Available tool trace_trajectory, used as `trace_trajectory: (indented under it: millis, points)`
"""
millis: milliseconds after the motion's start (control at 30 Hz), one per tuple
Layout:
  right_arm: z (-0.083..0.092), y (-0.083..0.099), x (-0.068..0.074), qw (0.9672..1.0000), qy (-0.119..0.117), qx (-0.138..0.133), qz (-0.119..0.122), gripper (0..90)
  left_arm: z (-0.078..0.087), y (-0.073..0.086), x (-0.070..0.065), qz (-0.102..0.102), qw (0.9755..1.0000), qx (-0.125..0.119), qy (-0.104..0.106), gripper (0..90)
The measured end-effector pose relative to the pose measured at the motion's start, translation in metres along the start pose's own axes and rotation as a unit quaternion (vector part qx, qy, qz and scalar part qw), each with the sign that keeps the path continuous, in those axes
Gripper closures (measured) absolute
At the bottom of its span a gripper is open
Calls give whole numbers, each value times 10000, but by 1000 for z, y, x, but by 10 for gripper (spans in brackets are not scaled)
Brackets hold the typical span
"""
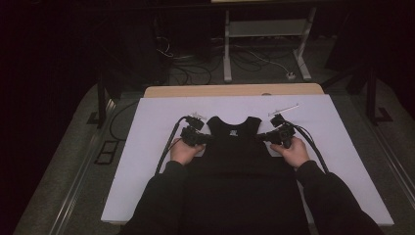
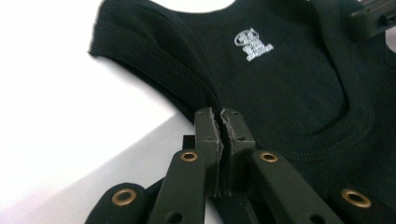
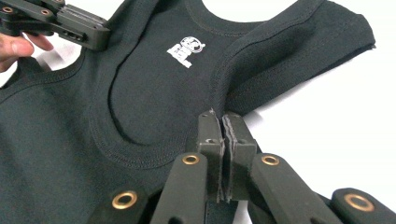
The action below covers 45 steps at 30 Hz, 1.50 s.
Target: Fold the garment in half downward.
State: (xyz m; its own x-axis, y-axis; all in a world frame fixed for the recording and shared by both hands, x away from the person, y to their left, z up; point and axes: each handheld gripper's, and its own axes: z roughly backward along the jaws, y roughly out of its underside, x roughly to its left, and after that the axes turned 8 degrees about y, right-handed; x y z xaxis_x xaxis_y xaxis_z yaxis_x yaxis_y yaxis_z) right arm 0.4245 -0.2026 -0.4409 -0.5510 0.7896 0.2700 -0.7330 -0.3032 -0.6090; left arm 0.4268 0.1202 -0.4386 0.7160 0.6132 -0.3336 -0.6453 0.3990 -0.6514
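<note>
A black sleeveless top (image 1: 235, 147) lies flat on the white sheet (image 1: 147, 147), neck hole away from the person, with a small white print inside the collar (image 2: 253, 44). My left gripper (image 1: 208, 139) is shut on the hem of the top's left armhole (image 2: 205, 93), the pads (image 2: 208, 135) pinching the cloth. My right gripper (image 1: 262, 137) is shut on the hem of the right armhole (image 3: 219, 88) in the same way. In the left gripper view the right gripper (image 2: 373, 16) shows at the top right. In the right gripper view the left gripper (image 3: 98, 37) and a hand show at the top left.
The white sheet covers a wooden table (image 1: 230, 90). A thin metal piece (image 1: 284, 108) lies on the sheet beyond the right gripper. Behind the table stand a white frame (image 1: 266, 29) and floor cables (image 1: 195, 68). Both gripper cables (image 1: 166, 152) trail back along the forearms.
</note>
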Motion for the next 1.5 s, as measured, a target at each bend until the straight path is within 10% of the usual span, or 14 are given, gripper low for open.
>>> trace_trajectory:
  millis: [1500]
  points:
    - [68, 10, 21, 9932, -576, -961, -311, 859, 61, 2, -42, -143, 9945, -937, 444, 848]
